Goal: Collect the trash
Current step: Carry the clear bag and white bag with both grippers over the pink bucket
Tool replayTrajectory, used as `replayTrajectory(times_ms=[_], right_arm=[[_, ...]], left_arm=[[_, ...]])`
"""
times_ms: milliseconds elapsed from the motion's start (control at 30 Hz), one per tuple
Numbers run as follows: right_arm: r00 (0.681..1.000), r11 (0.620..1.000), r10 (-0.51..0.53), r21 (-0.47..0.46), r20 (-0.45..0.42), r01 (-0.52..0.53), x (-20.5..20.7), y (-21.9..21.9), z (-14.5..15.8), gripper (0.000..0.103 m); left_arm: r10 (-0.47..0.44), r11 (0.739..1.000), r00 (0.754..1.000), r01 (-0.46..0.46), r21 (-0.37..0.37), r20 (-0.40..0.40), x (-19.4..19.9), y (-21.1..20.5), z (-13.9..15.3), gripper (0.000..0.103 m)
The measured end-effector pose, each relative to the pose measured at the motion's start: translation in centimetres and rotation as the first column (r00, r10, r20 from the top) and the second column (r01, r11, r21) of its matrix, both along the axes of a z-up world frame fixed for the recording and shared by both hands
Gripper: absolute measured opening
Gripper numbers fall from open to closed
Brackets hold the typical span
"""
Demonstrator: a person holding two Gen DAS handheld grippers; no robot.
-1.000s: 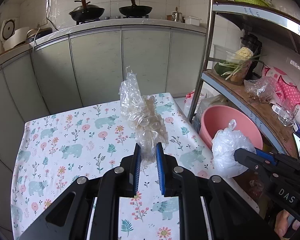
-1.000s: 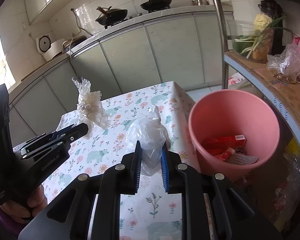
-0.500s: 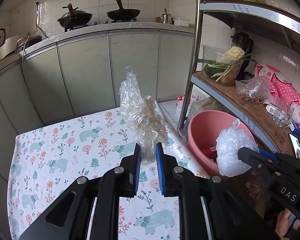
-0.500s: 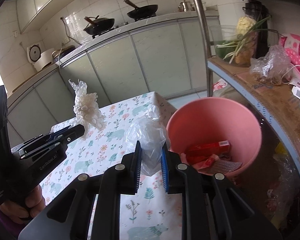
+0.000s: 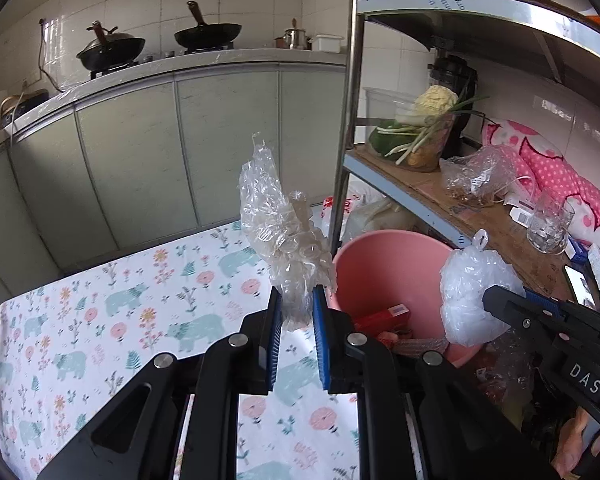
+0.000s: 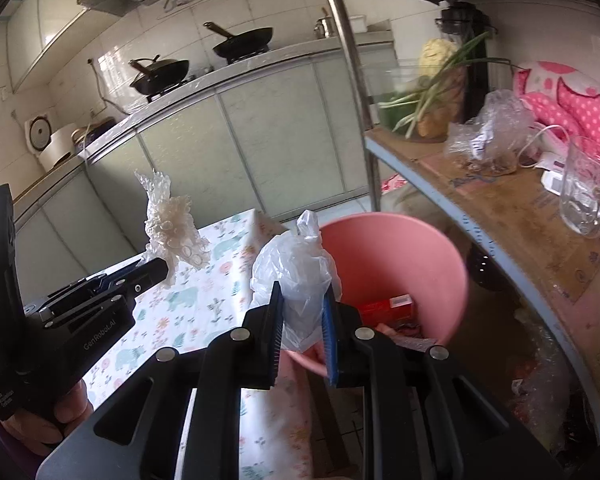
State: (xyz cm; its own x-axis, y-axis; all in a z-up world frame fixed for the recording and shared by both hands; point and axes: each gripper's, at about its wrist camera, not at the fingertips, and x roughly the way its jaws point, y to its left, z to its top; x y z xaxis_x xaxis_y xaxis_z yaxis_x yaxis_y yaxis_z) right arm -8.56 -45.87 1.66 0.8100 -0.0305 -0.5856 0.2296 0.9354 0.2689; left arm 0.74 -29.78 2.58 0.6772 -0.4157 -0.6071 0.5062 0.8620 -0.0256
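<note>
- One table (image 5: 80,344), covered by a floral cloth printed with bears, lay below both grippers.
- One metal shelf rack (image 5: 350,112) stood just beside the table's far corner; its middle board carried one clear tub of greens (image 5: 418,132), one crumpled clear bag (image 5: 478,178) and one glass (image 5: 548,226).
- One pink bucket (image 5: 384,256) sat beside the table's edge, under the rack, holding one red carton (image 6: 386,308) and other scraps too jumbled to count.
- Two black woks (image 5: 112,48) rested on the counter stove in the background.
- Two hand-held grippers were in view. The left gripper (image 5: 296,322) had its blue pads pinched on one clear crinkled wrapper (image 5: 276,228), which stood upright above the table's edge, near the bucket rim.
- The right gripper (image 6: 302,312) had its pads pinched on one whitish plastic bag (image 6: 296,268), held in the air over the near rim of the bucket.
- Two pieces of trash in all were held, one per gripper, apart from each other.
- One hand (image 6: 44,424) gripped the left tool's handle.
</note>
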Motion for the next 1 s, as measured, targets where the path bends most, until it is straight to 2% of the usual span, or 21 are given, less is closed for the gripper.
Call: replayTrajectory(times_ms=[267, 467, 800, 1000], right_arm=[[0.998, 0.998, -0.054, -0.011, -0.016, 0.054, 0.7, -2.2, -1.2, 0.018], [0.995, 0.996, -0.092, -0.015, -0.044, 0.091, 1.6, -3.9, -2.8, 0.018], [0.987, 0.991, -0.133, -0.017, -0.095, 0.132, 2.8, -6.0, -5.5, 0.018], [0.983, 0.989, -0.145, -0.016, -0.110, 0.144, 3.2, -6.8, -6.4, 0.018]], left_arm=[[-0.071, 0.996, 0.997, 0.070, -0.051, -0.016, 1.4, -3.0, -0.7, 0.014], [-0.116, 0.991, 0.990, 0.111, -0.072, -0.074, 2.9, -5.3, -2.3, 0.014], [-0.180, 0.984, 0.975, 0.179, -0.020, -0.127, 3.9, -10.0, -5.6, 0.014], [-0.195, 0.981, 0.971, 0.196, -0.004, -0.136, 4.4, -11.3, -6.6, 0.015]])
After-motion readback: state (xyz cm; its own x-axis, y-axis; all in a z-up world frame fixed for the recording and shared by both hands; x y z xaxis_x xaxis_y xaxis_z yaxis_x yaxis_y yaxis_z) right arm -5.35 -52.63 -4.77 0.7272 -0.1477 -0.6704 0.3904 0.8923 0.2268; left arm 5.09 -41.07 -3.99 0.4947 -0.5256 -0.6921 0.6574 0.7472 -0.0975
